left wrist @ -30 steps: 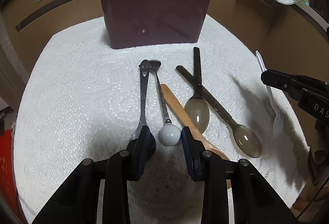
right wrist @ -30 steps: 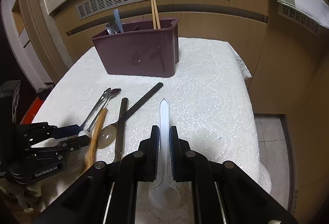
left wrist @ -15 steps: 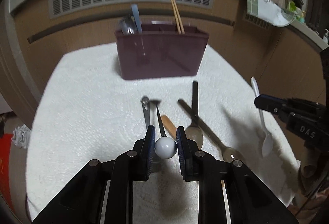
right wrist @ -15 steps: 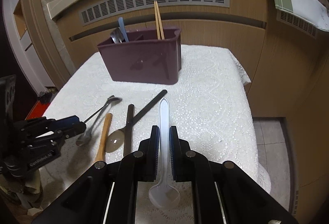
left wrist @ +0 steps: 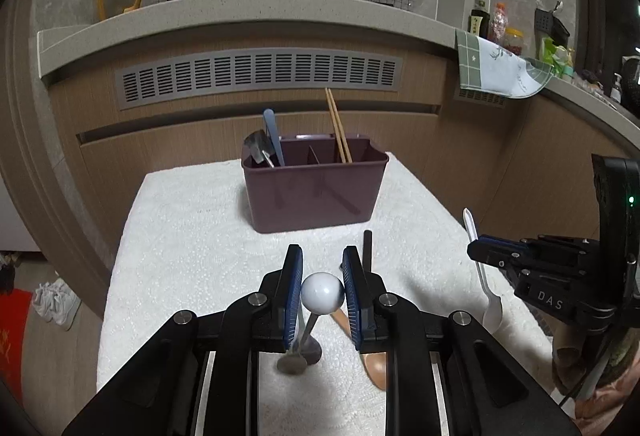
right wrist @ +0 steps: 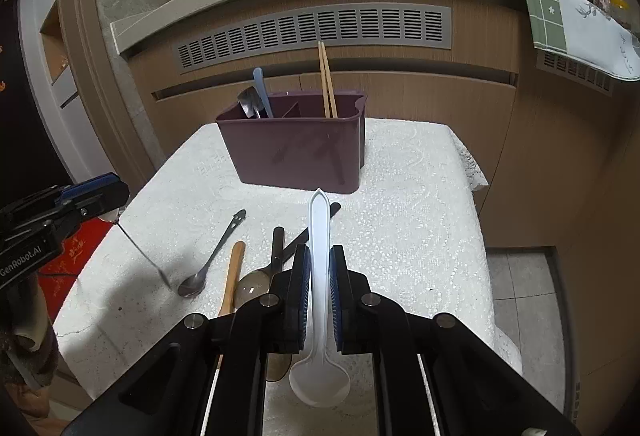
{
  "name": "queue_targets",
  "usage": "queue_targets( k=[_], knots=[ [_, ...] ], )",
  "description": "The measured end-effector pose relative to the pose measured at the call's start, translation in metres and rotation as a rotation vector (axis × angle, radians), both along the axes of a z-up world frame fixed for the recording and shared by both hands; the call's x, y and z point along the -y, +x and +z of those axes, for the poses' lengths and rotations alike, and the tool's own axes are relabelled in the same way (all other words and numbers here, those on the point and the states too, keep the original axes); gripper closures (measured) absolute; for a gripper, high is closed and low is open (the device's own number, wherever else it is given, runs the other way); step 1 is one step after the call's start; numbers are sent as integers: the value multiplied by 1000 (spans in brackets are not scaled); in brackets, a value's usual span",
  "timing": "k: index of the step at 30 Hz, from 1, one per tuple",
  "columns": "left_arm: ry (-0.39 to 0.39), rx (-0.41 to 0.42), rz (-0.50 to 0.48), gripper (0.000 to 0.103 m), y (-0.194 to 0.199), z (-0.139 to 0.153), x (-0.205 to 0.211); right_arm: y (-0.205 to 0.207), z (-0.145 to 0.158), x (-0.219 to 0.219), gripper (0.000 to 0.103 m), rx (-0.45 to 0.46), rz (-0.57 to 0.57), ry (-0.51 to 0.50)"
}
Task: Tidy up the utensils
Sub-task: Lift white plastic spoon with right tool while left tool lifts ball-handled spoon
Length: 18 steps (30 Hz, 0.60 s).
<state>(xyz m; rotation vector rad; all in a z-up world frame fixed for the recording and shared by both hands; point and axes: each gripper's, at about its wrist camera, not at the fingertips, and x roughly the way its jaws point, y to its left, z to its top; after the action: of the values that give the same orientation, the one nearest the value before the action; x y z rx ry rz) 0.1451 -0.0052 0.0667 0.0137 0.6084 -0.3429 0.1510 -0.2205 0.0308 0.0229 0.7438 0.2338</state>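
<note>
**Both spoons now off the table**

A second ago the white-knobbed spoon (left wrist: 322,298) lay on the table (left wrist: 192,236) between wide jaws; now the left tool (left wrist: 322,292) is closing on its knob, pads pressed to either side, and it hangs bowl-down above the cloth. The right tool (right wrist: 319,286) was already clamped on the white plastic spoon (right wrist: 319,276) and has lifted it clear, handle pointing at the purple caddy (right wrist: 296,152). The caddy stands at the table's far end, well beyond both tools. A metal spoon (right wrist: 208,264), a wooden spoon (right wrist: 232,276) and two dark-handled spoons (right wrist: 276,260) lie between.
</note>
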Motion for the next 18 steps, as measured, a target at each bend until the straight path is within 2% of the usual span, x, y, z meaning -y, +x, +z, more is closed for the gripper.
queue_targets(
  k=[7, 10, 14, 18],
  knots=[
    [-17, 34, 3, 84, -3, 16, -6, -4, 10, -1, 93, 25, 8, 2],
    [-13, 14, 13, 84, 2, 13, -8, -4, 10, -2, 94, 25, 14, 1],
    [-3, -90, -60, 82, 19, -8, -2, -3, 7, -2, 93, 14, 14, -2],
    [69, -201, -183, 68, 43, -40, 24, 1, 2, 0, 93, -7, 9, 0]
  ],
)
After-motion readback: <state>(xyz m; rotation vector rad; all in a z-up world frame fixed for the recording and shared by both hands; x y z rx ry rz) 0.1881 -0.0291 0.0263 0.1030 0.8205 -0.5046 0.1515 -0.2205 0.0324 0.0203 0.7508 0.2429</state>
